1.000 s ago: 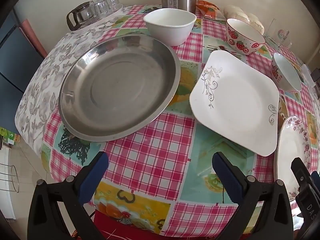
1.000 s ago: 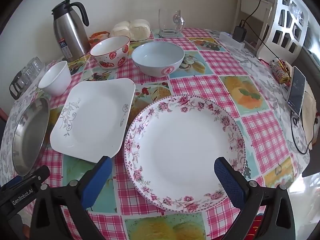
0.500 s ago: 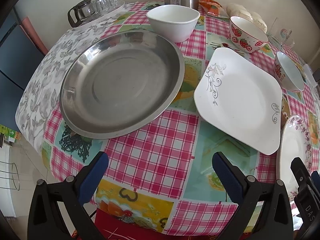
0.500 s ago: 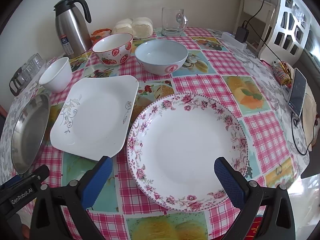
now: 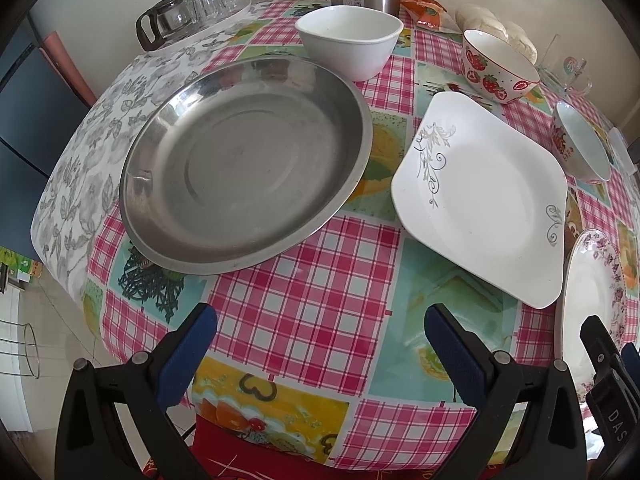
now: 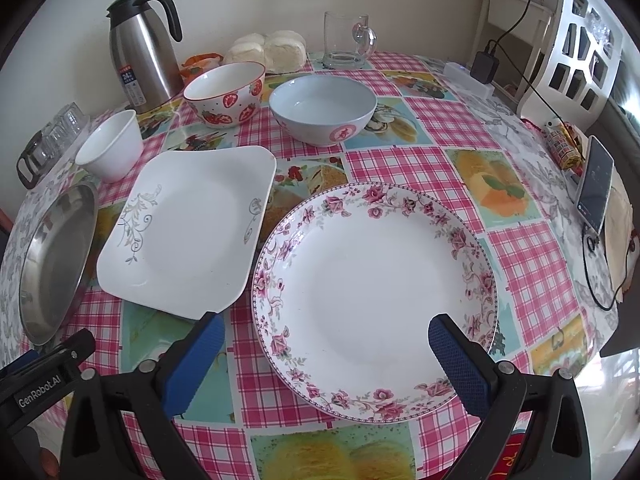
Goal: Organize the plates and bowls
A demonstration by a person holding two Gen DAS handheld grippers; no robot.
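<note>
Left gripper, right gripper: black plastic frames, blue ribbed pads, silver screws; white lettering "GenRobot.AI", prob. "DAS".

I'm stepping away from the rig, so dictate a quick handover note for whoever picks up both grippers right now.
Left gripper: jaws open, empty, facing the steel plate.
Right gripper: jaws open, empty, straddling the near rim of the floral plate.
The square plate lies between them. Behind stand the white bowl, strawberry bowl and blue bowl.
Done: nothing stacked.
Left: stack plates, nest bowls.
</note>
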